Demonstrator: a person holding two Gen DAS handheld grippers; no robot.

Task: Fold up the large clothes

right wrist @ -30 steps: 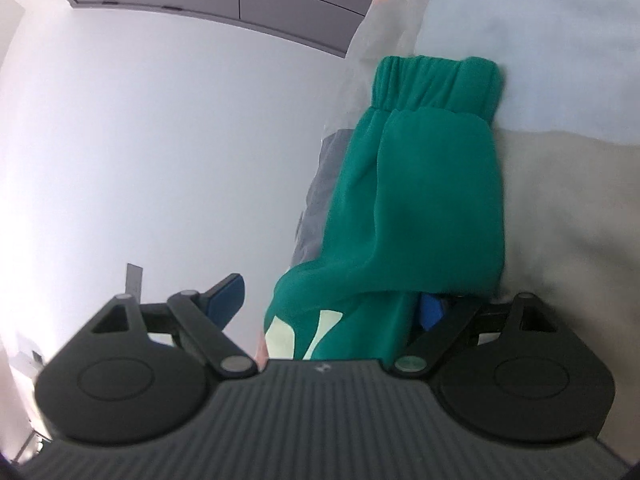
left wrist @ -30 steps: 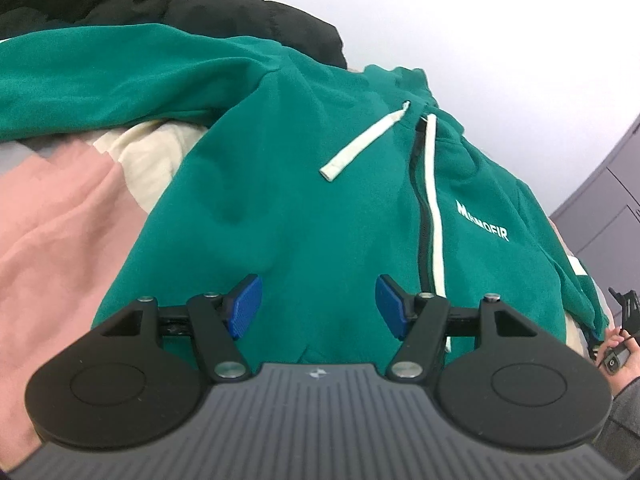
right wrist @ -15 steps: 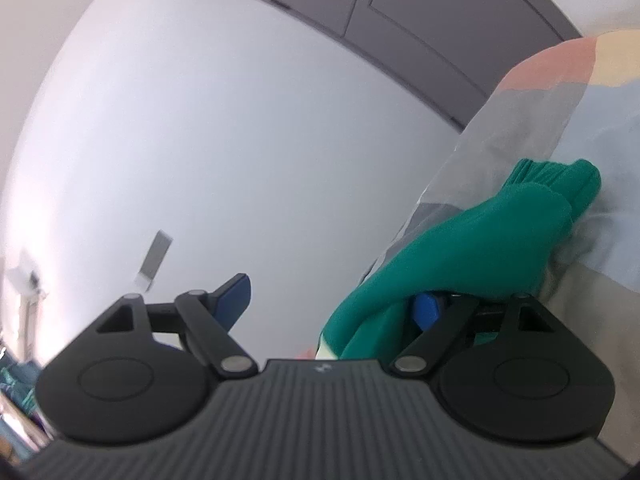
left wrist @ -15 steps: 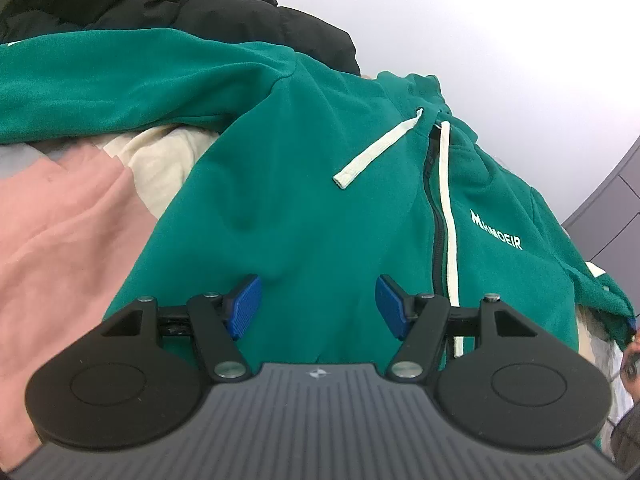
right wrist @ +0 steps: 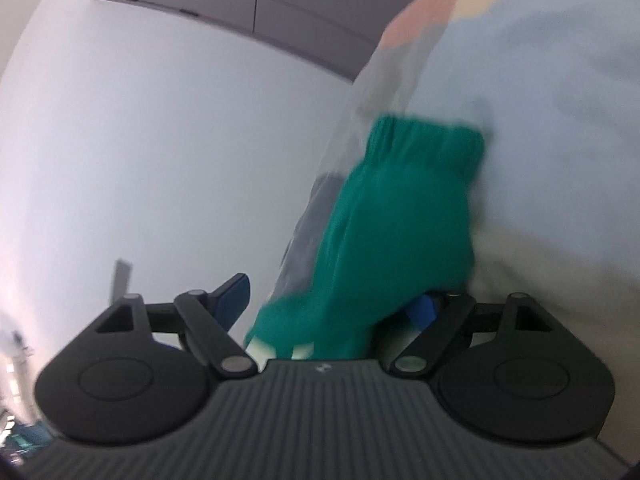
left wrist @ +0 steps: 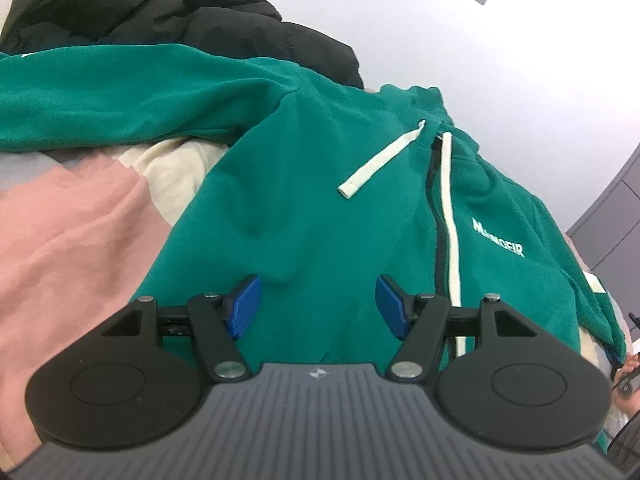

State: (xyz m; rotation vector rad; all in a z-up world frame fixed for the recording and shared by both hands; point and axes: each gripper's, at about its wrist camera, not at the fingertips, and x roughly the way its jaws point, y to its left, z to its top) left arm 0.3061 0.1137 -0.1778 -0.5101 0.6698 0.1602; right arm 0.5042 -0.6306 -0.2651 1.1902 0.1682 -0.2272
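On the bed: green zip hoodie (left wrist: 320, 200) lies face up across the patchwork bedspread (left wrist: 72, 240); a black puffer jacket (left wrist: 160, 12) is heaped beyond it
Left gripper (left wrist: 318, 304): I hold it low over the hem; blue fingers spread, gripping nothing
Right gripper (right wrist: 332, 304): fingers apart; the sleeve (right wrist: 400, 220) drapes over the right finger; view blurred, so I cannot confirm a pinch
Step in hand: I judge a sleeve fold; carry the cuff (right wrist: 424, 136) across the chest, laying it flat without bunching
Orientation: long axis follows the zipper (left wrist: 440, 216); hood end points away from the left gripper, hem nearest it
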